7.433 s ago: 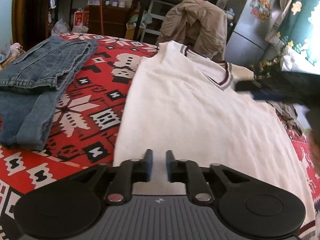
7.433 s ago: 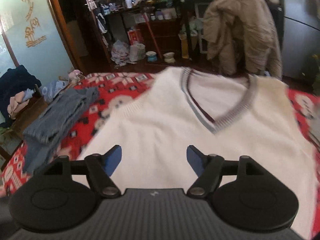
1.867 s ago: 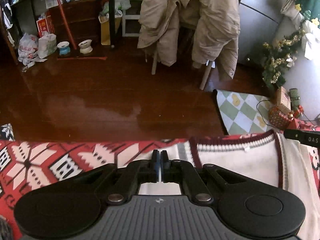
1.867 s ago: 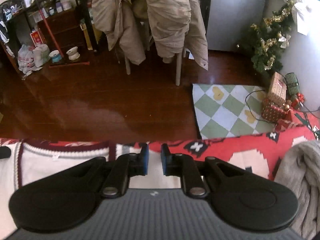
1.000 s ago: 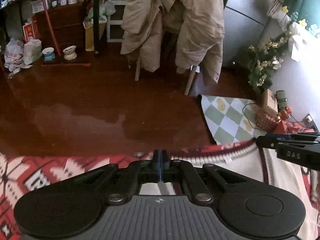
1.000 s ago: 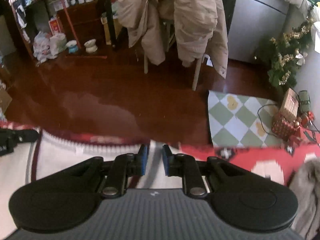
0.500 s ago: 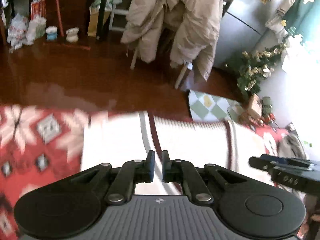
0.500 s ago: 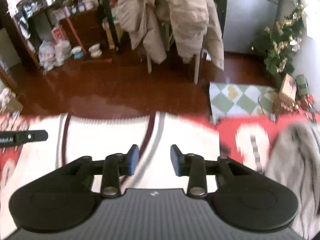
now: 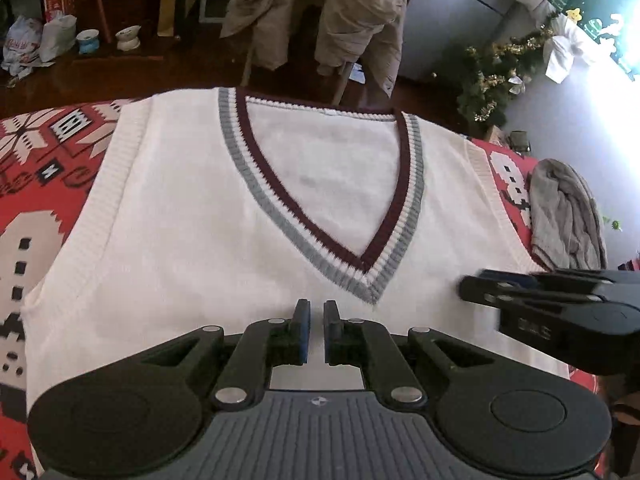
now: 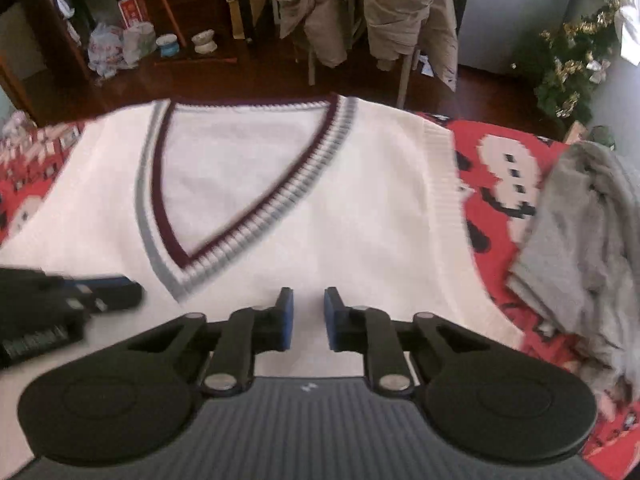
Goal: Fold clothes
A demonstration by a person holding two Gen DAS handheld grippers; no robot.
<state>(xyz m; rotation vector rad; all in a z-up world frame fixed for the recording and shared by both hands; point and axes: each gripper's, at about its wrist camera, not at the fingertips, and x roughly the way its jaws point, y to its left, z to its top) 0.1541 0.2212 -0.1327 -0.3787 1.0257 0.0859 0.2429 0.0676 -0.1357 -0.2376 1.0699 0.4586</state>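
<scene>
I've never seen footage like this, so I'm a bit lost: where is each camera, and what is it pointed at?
Left wrist view: rides the left hand-held gripper, looking across the white vest; the right hand-held gripper pokes in.
Right wrist view: rides the right hand-held gripper, same direction; the left one shows at the left edge.
Both share the vest, the red blanket, the grey garment.
</scene>
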